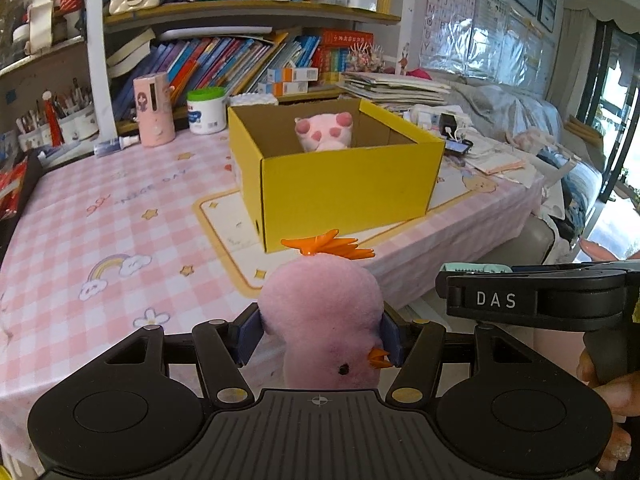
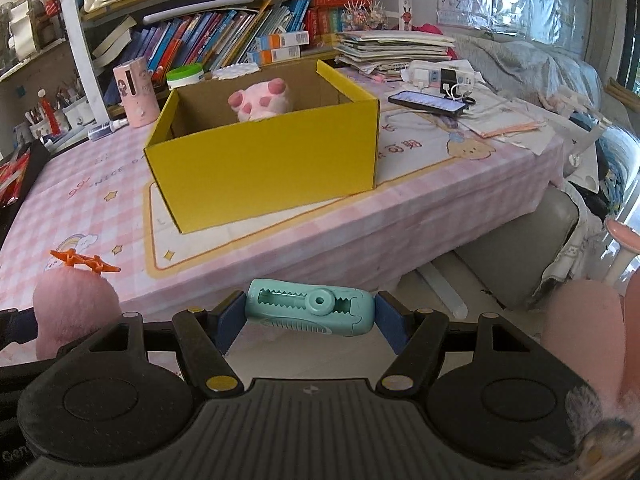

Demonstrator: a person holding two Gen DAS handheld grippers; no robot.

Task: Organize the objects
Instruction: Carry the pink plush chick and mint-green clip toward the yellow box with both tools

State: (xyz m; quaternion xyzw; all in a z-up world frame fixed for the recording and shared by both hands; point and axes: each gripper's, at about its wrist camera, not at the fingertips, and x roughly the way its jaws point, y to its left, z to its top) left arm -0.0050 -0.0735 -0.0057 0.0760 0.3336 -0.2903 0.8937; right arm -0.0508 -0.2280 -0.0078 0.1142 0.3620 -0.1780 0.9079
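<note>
My left gripper (image 1: pixel 320 336) is shut on a pink plush bird (image 1: pixel 320 320) with an orange crest, held above the table's near edge; the bird also shows in the right wrist view (image 2: pixel 72 312). My right gripper (image 2: pixel 308 312) is shut on a teal plastic clip-like tool (image 2: pixel 310 307), held off the table's front edge. An open yellow cardboard box (image 1: pixel 344 184) stands on the pink checked tablecloth (image 1: pixel 100 216), with a pink paw plush (image 1: pixel 326 132) inside; the box (image 2: pixel 264 172) and the paw plush (image 2: pixel 262 100) also show in the right wrist view.
Behind the box stand a pink dispenser (image 1: pixel 154 110), a white tub with a green lid (image 1: pixel 206 110) and shelves of books (image 1: pixel 224 60). A phone (image 2: pixel 428 102), a charger and papers lie at the right. A sofa (image 2: pixel 520 256) sits below the table edge.
</note>
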